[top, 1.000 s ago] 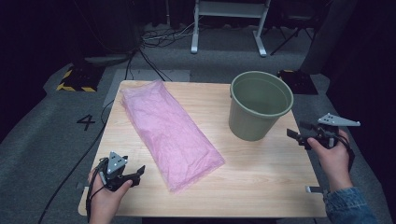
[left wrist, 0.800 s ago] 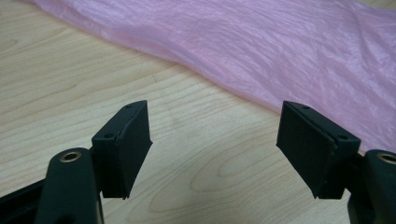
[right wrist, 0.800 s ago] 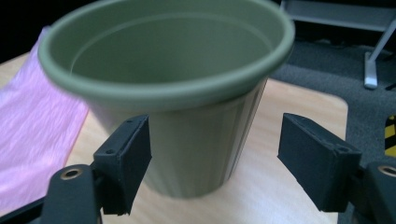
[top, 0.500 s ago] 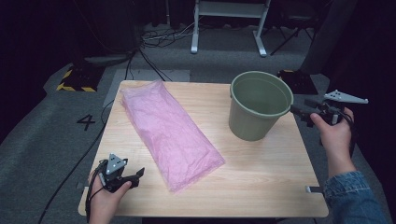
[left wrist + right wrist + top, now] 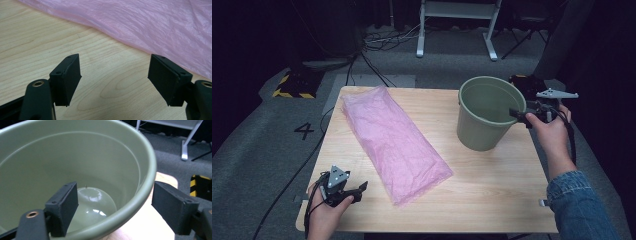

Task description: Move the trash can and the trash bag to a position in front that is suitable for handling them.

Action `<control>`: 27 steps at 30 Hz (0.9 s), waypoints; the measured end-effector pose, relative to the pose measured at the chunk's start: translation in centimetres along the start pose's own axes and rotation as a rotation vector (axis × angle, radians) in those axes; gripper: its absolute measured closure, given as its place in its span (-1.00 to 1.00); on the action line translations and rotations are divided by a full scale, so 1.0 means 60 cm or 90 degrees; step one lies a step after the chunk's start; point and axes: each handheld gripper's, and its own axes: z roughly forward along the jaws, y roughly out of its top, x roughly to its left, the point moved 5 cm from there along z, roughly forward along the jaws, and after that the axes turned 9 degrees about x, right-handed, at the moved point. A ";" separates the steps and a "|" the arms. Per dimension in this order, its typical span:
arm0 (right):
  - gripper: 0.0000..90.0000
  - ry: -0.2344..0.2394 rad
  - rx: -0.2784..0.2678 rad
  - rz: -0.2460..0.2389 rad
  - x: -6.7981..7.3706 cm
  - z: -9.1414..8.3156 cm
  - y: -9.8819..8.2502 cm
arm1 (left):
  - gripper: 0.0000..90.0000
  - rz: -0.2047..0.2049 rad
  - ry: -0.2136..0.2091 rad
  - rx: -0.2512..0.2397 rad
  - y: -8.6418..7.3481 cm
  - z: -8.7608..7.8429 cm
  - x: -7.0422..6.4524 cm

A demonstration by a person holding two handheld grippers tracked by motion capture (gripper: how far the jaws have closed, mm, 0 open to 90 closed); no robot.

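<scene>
A green bucket point(image 5: 484, 115) stands upright at the table's right side, empty inside point(image 5: 75, 175). My right gripper point(image 5: 518, 114) is open at the bucket's right rim; in the right gripper view one jaw is inside the bucket and the other outside, straddling the rim point(image 5: 140, 195). A pink plastic bag point(image 5: 392, 142) lies flat diagonally across the table's left half. My left gripper point(image 5: 360, 187) is open near the front left corner, just above the wood, its jaws facing the bag's edge point(image 5: 140, 32) with nothing between them.
The wooden table point(image 5: 492, 190) has bare wood at the front and between bag and bucket. Around it is grey floor with cables, a yellow-black striped block point(image 5: 292, 85) and a white frame's legs point(image 5: 457, 30) behind.
My right gripper has moved up and left from the table's right edge to the bucket's rim and now straddles it. The left gripper has stayed put.
</scene>
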 end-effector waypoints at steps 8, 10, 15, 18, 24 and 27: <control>-0.54 0.035 0.021 0.028 -0.004 0.016 -0.003 | -0.42 -0.001 -0.004 0.000 -0.001 0.001 0.001; -0.42 0.048 0.040 0.013 -0.002 0.012 -0.004 | -0.42 -0.003 -0.004 -0.002 -0.001 0.001 0.000; -0.29 0.065 0.072 -0.014 0.006 0.001 -0.009 | -0.42 -0.006 -0.005 -0.002 -0.001 0.001 -0.001; -0.26 0.099 0.097 -0.013 0.021 -0.012 -0.018 | -0.43 -0.002 -0.006 -0.001 0.001 0.000 -0.004; -0.30 0.122 0.112 -0.035 0.048 -0.036 -0.034 | -0.43 -0.002 -0.006 -0.006 0.004 -0.001 -0.008; -0.30 0.130 0.122 -0.053 0.062 -0.051 -0.045 | -0.43 0.000 -0.005 -0.005 0.005 -0.001 -0.009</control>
